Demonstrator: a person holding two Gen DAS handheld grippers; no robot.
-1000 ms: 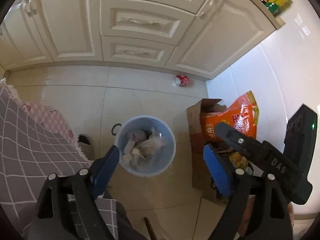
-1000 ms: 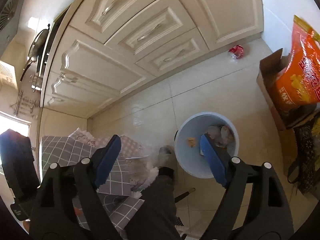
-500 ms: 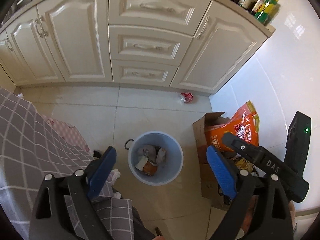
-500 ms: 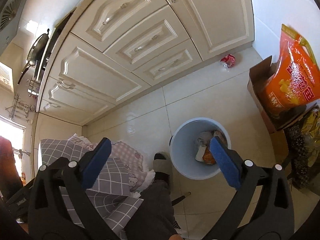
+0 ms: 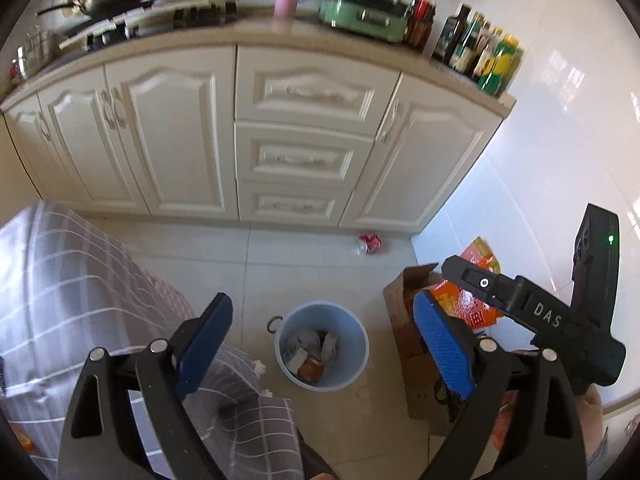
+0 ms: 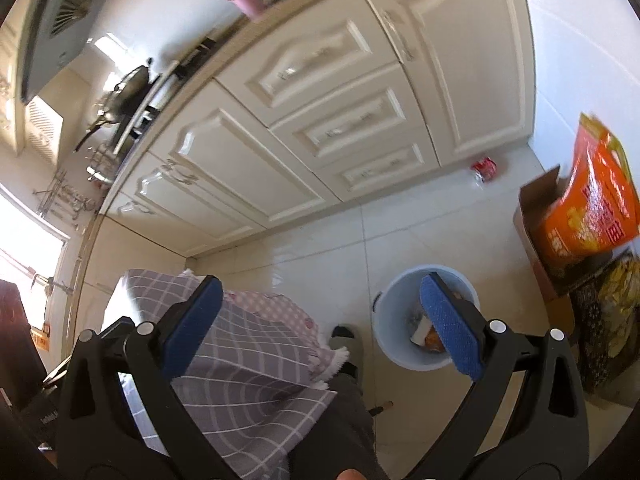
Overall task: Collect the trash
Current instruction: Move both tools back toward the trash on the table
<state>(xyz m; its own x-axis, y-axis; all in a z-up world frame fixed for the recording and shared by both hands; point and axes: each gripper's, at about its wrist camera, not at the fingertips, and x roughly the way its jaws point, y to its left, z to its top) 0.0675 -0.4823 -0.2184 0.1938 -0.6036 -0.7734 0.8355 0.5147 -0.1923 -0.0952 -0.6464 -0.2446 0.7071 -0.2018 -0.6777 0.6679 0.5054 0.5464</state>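
Left and right wrist views, kitchen floor. I held the left gripper (image 5: 322,334) high above the floor with its blue pads (image 5: 442,346) spread wide and nothing between them; the right gripper (image 6: 320,320) was likewise spread wide and held nothing. The light-blue trash bin (image 5: 322,346) stood on the pale tiles directly below, framed between the fingers in the left view and partly behind the right-hand pad in the right view (image 6: 426,322). It contained crumpled paper and an orange wrapper (image 5: 310,368). A crushed red can (image 5: 370,243) lay on the floor against the base of the cream cabinets (image 5: 296,156), well apart from the bin. A cardboard box (image 5: 404,316) with an orange bag (image 6: 588,208) stood beside the white wall. A grey checked cloth (image 5: 64,288) draped at the left.
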